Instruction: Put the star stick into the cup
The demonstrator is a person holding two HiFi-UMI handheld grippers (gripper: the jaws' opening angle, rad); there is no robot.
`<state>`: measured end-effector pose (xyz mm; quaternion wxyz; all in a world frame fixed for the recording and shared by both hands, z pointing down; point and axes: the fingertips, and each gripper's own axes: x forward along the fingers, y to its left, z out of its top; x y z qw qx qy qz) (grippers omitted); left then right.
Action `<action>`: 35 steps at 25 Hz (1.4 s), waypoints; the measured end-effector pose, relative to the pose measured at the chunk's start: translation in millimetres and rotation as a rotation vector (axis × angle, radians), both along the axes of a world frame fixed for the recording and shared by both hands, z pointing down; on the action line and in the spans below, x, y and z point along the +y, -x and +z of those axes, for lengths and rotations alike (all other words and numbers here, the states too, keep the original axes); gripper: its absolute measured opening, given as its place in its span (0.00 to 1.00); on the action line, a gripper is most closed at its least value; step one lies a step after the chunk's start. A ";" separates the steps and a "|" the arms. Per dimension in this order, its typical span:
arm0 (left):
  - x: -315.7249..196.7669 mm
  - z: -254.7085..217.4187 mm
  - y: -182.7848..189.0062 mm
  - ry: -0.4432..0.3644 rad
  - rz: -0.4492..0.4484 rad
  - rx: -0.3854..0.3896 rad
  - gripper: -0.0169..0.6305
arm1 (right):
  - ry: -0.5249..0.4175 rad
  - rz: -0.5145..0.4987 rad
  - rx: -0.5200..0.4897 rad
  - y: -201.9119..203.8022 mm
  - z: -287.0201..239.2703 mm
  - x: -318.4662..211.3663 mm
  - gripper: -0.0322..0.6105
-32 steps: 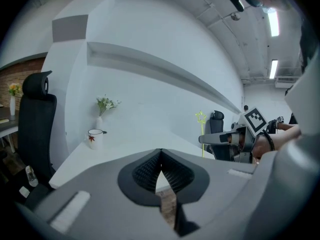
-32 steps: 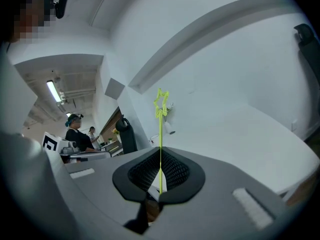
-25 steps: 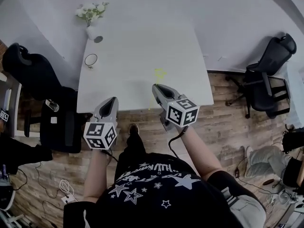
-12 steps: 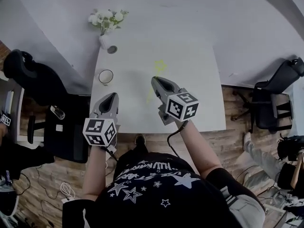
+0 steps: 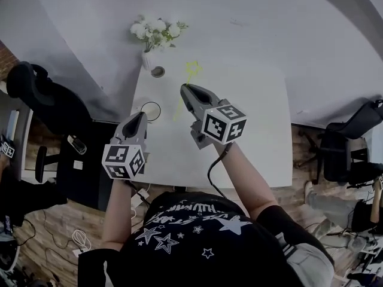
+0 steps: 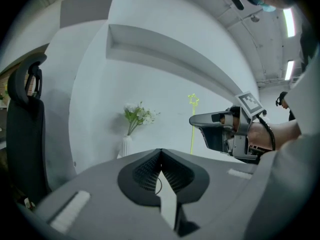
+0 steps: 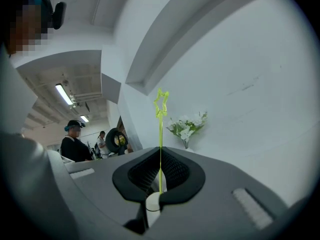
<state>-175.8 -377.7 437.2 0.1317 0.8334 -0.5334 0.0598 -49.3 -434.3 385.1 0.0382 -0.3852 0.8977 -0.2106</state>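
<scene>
Right hand-held gripper (image 5: 185, 89) clamped mid-stick (image 5: 191, 72), star up, lower end free for cup (image 5: 149, 110); left hand-held gripper (image 5: 139, 118) jaws together, empty.

The star stick (image 7: 160, 129) is neon yellow (table (image 5: 257, 112), flowers (image 5: 157, 31) white)

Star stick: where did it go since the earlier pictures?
The right gripper carried the star stick forward, from the near edge of the table out over it, toward the vase. The left gripper moved forward too, near the cup. Unchanged: right gripper shut on the stick, left gripper shut and empty, cup and vase in place.
</scene>
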 end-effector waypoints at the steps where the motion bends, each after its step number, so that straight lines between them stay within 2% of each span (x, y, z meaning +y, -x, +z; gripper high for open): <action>1: -5.3 0.6 4.7 -0.001 -0.008 0.002 0.03 | -0.002 -0.013 -0.005 8.1 -1.5 -6.2 0.08; 12: -35.7 17.7 33.8 0.029 -0.048 0.004 0.03 | 0.045 -0.075 -0.039 62.6 20.8 -46.5 0.08; 18: -43.2 31.0 37.1 0.054 -0.051 0.018 0.03 | 0.088 -0.112 -0.003 82.1 51.5 -51.5 0.08; 27: -47.4 51.2 39.0 0.085 -0.058 0.024 0.03 | 0.194 -0.151 0.004 97.9 92.1 -50.3 0.08; 35: -49.7 58.5 39.7 0.099 -0.061 0.027 0.03 | 0.247 -0.170 0.027 103.7 112.1 -49.7 0.08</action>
